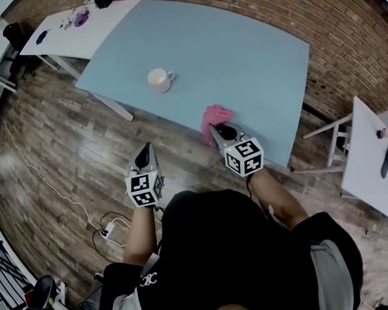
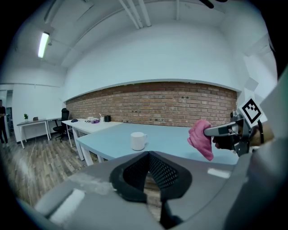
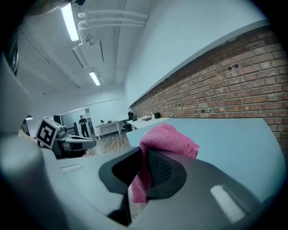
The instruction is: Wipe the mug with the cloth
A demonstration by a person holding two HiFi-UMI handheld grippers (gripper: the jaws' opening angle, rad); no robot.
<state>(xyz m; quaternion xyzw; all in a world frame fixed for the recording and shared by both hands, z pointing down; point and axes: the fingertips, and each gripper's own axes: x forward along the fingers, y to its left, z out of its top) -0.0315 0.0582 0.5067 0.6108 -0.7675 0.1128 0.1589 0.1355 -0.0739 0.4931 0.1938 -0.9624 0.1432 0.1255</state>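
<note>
Blue table (image 1: 241,63) beside brick wall (image 1: 343,24); wooden floor (image 1: 69,145)

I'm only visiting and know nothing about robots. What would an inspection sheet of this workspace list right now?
Surface: light blue tabletop, holding the mug.
Job's things: white ceramic mug upright on it; pink cloth at the near edge.
Clutter: small objects on the white side table.
Grippers: left gripper jaws shut, empty, over the floor; right gripper jaws shut on the cloth.
Cables: white cable and power strip on the wooden floor.
Surroundings: red brick wall.
</note>
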